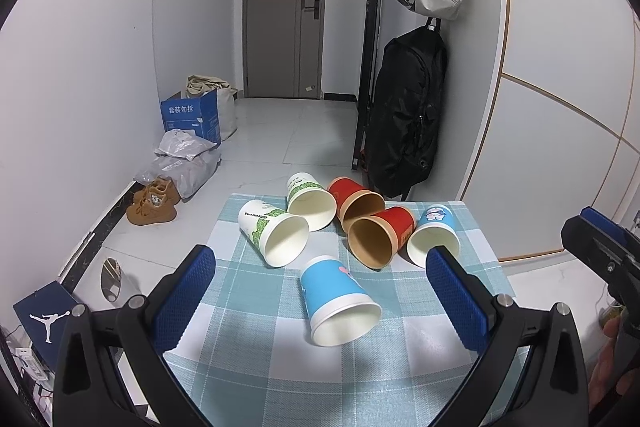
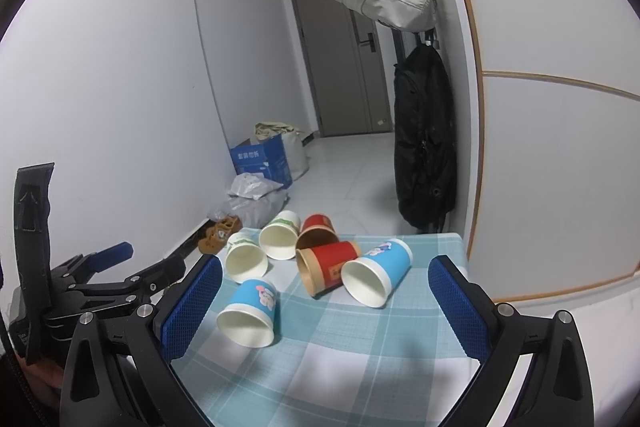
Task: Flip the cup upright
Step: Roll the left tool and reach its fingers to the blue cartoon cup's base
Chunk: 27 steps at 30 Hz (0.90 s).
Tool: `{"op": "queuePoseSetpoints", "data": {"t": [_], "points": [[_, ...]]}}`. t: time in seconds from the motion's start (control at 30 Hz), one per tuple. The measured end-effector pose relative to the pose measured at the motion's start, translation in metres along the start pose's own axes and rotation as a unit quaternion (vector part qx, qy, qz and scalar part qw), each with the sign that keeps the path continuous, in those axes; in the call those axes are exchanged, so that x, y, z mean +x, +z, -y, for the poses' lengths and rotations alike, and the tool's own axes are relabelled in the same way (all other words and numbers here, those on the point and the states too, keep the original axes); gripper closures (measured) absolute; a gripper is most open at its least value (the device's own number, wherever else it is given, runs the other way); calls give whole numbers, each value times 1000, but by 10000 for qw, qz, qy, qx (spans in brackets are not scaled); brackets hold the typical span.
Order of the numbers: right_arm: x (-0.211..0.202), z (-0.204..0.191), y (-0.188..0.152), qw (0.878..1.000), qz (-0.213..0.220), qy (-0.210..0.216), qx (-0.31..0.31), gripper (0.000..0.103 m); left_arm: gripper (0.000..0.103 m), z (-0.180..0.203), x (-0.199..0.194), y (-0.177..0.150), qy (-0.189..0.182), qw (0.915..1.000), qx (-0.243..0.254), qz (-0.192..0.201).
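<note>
White hallway walls frame a small table under a blue-checked tablecloth point(image 1: 360, 367), where six paper cups all lie on their sides. Left gripper point(image 1: 322, 301) hovers spread wide, nothing held, its pads flanking the nearest blue cup point(image 1: 334, 297). Right gripper point(image 2: 324, 303) is just as wide apart and empty, looking at the far blue cup point(image 2: 378, 273) beside the red cup point(image 2: 328, 267).

The tablecloth point(image 1: 280, 347) is a teal-and-white check. On it lie two red cups point(image 1: 378, 235) with tan insides, two white cups point(image 1: 272, 231) printed green, and two sky-blue cups point(image 1: 336, 299) with pink, possibly cartoon, prints. Gripper pads point(image 1: 184, 299) are textured blue. At ten o'clock sit tan shoes point(image 1: 154, 203).
</note>
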State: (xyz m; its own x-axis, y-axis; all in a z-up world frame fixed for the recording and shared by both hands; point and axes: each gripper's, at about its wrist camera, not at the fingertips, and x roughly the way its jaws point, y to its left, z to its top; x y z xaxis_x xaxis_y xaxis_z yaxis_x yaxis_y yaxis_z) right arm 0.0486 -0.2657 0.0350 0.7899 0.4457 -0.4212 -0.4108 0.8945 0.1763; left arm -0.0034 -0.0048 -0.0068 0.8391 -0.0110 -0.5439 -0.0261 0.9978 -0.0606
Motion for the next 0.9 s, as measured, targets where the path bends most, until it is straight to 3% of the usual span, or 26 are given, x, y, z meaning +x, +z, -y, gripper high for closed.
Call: {"op": "queuePoseSetpoints", "data": {"t": [0.27,0.47,0.6,0.7,0.8,0.9], "points": [[0,1,0,10000,-10,-7,60,0,1,-1,5,-2,-181,9996,-56,-201],[-1,6,2,9998,-37,-63,182,0,1,-7,21,-8,-562,9944,-437,-777],[1,15,3,9991,-116,-124,389,0,1,-12,38,-21,-1098,9779,-1011,-1464],[3,21,5,9985,-181,-144,505,0,1,-15,55,-36,-1554,9532,-1583,-2055],[5,28,6,9974,-240,-140,663,0,2,-15,61,-41,-1654,9400,-1902,-2298],[7,36,6,9957,-316,-104,866,0,11,-13,69,-41,-1767,9299,-2112,-2436]]}}
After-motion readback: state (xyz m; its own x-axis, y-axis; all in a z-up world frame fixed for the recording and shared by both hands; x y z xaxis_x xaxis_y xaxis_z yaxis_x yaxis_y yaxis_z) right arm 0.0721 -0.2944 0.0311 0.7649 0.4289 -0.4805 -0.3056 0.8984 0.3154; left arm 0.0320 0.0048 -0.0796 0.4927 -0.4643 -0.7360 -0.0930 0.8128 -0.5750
